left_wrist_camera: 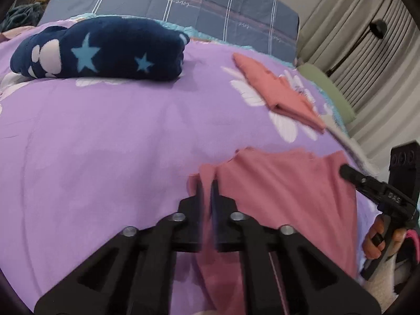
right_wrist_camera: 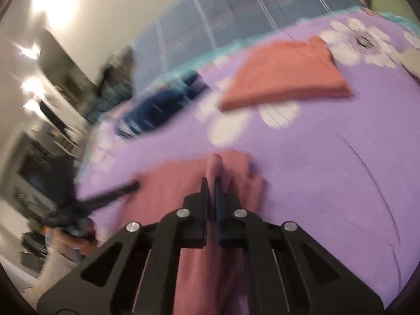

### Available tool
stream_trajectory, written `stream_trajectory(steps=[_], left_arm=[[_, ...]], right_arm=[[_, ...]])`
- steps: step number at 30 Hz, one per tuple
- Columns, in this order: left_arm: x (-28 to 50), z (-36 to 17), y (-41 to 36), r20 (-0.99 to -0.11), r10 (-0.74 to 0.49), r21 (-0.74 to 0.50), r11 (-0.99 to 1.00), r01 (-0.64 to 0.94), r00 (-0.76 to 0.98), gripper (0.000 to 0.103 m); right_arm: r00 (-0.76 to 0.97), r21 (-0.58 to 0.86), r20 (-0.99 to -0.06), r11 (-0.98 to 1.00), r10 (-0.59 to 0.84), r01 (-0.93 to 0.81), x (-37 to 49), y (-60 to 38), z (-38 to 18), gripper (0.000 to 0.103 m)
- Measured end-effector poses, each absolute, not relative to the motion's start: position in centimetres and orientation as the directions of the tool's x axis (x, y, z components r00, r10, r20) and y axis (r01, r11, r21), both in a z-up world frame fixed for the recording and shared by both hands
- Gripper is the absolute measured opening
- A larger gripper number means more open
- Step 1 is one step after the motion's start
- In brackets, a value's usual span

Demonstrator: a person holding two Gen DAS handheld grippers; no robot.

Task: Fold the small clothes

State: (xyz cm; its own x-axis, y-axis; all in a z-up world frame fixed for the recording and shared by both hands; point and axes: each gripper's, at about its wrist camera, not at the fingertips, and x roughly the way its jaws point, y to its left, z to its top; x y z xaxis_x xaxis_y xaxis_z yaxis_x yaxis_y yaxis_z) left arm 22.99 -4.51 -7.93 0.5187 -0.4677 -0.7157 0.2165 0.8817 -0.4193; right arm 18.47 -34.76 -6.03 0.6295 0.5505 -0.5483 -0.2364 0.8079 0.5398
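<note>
A pink garment [left_wrist_camera: 283, 197] lies on the purple bedspread [left_wrist_camera: 105, 144] close in front of me. My left gripper [left_wrist_camera: 207, 186] is shut on its left edge, with pink cloth pinched between the fingers. My right gripper [right_wrist_camera: 212, 183] is shut on the same pink garment [right_wrist_camera: 168, 183] at its right side, and a ridge of cloth rises ahead of the fingertips. The right gripper also shows in the left wrist view [left_wrist_camera: 346, 172], at the garment's right edge. The left gripper shows, blurred, in the right wrist view [right_wrist_camera: 131, 187].
A folded salmon garment [left_wrist_camera: 278, 92] lies farther back on the right, also in the right wrist view [right_wrist_camera: 286, 73]. A folded navy star blanket [left_wrist_camera: 105, 50] sits at the back left. A grey plaid pillow [left_wrist_camera: 183, 0] lies behind. Curtains [left_wrist_camera: 367, 52] hang on the right.
</note>
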Motion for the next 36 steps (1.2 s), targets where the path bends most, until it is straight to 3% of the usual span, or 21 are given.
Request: stream_trajectory(steps=[2,3,6,8,9,11,13,17,21,23,24,25,29,33,36], left_arm=[[22.2,-7.0,-3.6,-0.667,-0.485,-0.438,0.869,0.230,0.565,0.004],[21.7,-6.8,-3.3,-0.660,-0.470,-0.421,0.878,0.229,0.586,0.004],[21.9,-8.1,-3.2,-0.692,-0.409,-0.356,0.910,0.212,0.595,0.005],[22.5,-9.5,-3.2,-0.724,-0.379,-0.343,0.923,0.176,0.577,0.015],[22.5,-9.5,-2.7,-0.716,-0.393,-0.369,0.915,0.165,0.577,0.016],[22.1,-8.8,-1.9,-0.700,-0.392,-0.397,0.909,0.131,0.597,0.043],[21.0,-7.2,-2.0,-0.678,-0.394,-0.386,0.909,0.156,0.621,0.044],[16.8,-4.5,-3.8,-0.630,-0.494,-0.382,0.869,0.315,0.599,0.049],[13.1,-5.5,-7.9,-0.689,-0.514,-0.325,0.849,0.417,0.510,0.051],[11.1,-7.3,-9.6,-0.722,-0.478,-0.257,0.856,0.448,0.499,0.060],[10.2,-7.7,-10.3,-0.708,-0.454,-0.196,0.862,0.468,0.540,0.061],[9.4,-8.1,-11.3,-0.707,-0.424,-0.127,0.863,0.489,0.566,0.066],[8.9,-8.6,-13.4,-0.736,-0.380,-0.032,0.846,0.532,0.561,0.088],[7.8,-8.4,-14.6,-0.740,-0.298,0.088,0.846,0.526,0.603,0.088],[6.7,-7.0,-13.8,-0.723,-0.300,0.080,0.859,0.506,0.623,0.088]], right_arm=[[0.642,0.620,-0.396,0.707,0.656,-0.339,17.3,-35.7,-4.7,0.004],[0.646,0.629,-0.363,0.688,0.671,-0.362,17.1,-36.0,-4.5,0.004],[0.649,0.553,-0.498,0.787,0.575,-0.274,18.8,-36.1,-6.4,0.006],[0.626,0.520,-0.620,0.845,0.473,-0.123,20.3,-36.5,-9.4,0.010],[0.610,0.551,-0.628,0.829,0.484,-0.090,20.5,-36.8,-10.4,0.006],[0.625,0.590,-0.600,0.804,0.499,-0.076,19.8,-37.5,-10.1,0.009],[0.662,0.557,-0.579,0.824,0.476,-0.106,18.3,-37.4,-8.0,0.019],[0.635,0.550,-0.516,0.791,0.575,-0.269,14.3,-35.3,-4.9,0.019],[0.523,0.505,-0.547,0.756,0.654,-0.416,9.3,-31.2,-5.2,0.024],[0.508,0.394,-0.669,0.838,0.543,-0.376,7.4,-29.6,-7.6,0.024],[0.513,0.337,-0.712,0.874,0.480,-0.350,7.0,-29.2,-8.7,0.019],[0.524,0.290,-0.735,0.897,0.432,-0.333,6.4,-29.0,-9.8,0.013],[0.564,0.216,-0.743,0.926,0.361,-0.310,5.0,-28.2,-9.8,0.014],[0.582,0.168,-0.748,0.939,0.319,-0.300,4.5,-27.4,-10.0,0.014],[0.597,0.233,-0.728,0.941,0.337,-0.247,4.2,-28.6,-9.6,0.014]])
